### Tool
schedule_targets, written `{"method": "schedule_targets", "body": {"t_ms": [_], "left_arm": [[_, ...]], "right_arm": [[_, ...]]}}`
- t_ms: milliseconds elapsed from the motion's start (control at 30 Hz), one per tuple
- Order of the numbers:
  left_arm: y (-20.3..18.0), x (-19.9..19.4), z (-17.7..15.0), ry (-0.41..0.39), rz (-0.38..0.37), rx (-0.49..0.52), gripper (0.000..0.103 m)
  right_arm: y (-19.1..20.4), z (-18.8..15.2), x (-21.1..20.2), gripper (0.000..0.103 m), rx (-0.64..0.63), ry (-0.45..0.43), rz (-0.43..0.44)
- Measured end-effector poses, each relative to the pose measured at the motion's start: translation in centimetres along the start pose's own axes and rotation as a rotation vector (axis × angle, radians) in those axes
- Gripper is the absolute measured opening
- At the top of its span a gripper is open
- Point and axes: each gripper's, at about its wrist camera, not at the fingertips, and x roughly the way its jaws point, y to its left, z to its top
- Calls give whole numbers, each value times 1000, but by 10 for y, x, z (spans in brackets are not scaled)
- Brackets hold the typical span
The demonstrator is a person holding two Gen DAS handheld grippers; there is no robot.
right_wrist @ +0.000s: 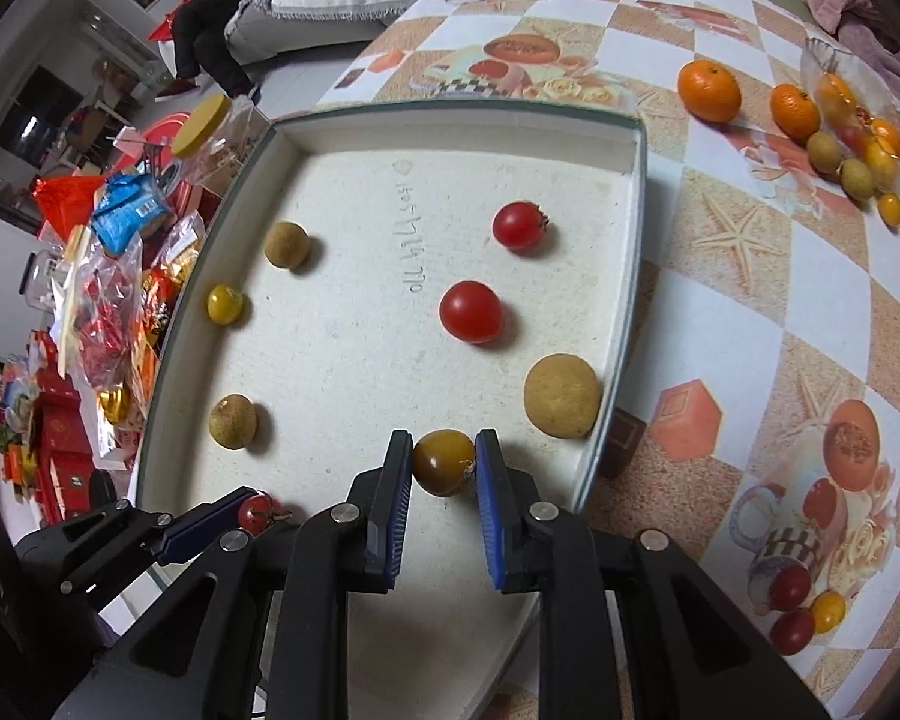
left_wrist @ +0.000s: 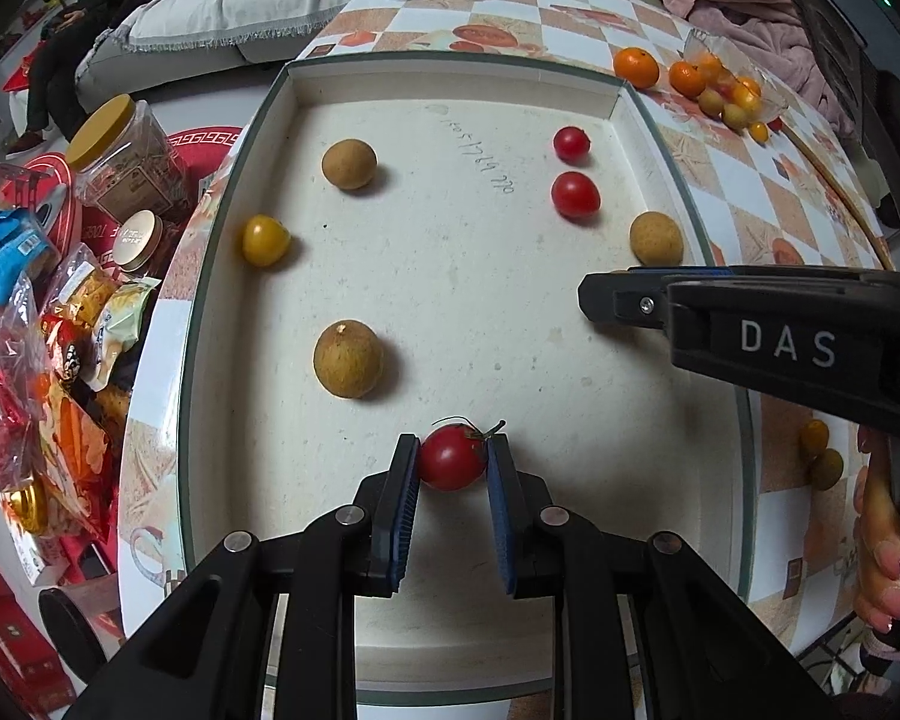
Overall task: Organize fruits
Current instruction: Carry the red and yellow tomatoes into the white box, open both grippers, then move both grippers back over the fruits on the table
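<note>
Firstly, in the left wrist view the left gripper [left_wrist: 453, 465] holds a red cherry tomato [left_wrist: 452, 458] between its blue pads, over the near part of the shallow white tray [left_wrist: 450, 75]. The tomato is nearly round, so no long axis can be told; its green stem points to the far right. On the tray floor lie three brown longans [left_wrist: 348, 359], one near left, one far left and one at the right wall, a yellow tomato [left_wrist: 264, 240] touching or almost touching the left wall, and two red tomatoes [left_wrist: 575, 194] at the far right. The middle of the tray is bare, with open floor between the fruits. The right gripper [left_wrist: 594, 300] comes in from the right, over the right rim; from this side I cannot tell its grip. In the right wrist view the right gripper [right_wrist: 444, 462] is closed on a dark yellow tomato [right_wrist: 443, 461], near the right wall of the tray [right_wrist: 450, 114], just beside the big longan [right_wrist: 562, 395]. Its small stem end faces right, toward one pad. Far right on the checked tablecloth [right_wrist: 720, 300] are two mandarins [right_wrist: 708, 90] and a tipped glass bowl [right_wrist: 852, 69] with spilled small fruits.
</note>
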Motion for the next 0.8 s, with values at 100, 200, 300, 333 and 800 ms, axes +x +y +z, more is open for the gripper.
{"method": "schedule_targets", "body": {"t_ms": [100, 200, 300, 333, 800], "left_arm": [[-2, 1, -2, -4, 10, 22, 24], [-6, 2, -2, -4, 31, 45, 24], [-10, 3, -1, -1, 51, 65, 24], [-10, 3, -1, -1, 56, 69, 27], [-20, -5, 4, -14, 97, 139, 64]], "right_arm": [[2, 1, 2, 24, -5, -4, -7], [4, 2, 3, 25, -15, -3, -12], [2, 3, 2, 28, -6, 1, 9], [1, 3, 2, 35, 0, 1, 16], [-20, -6, -49, 72, 75, -137, 35]]}}
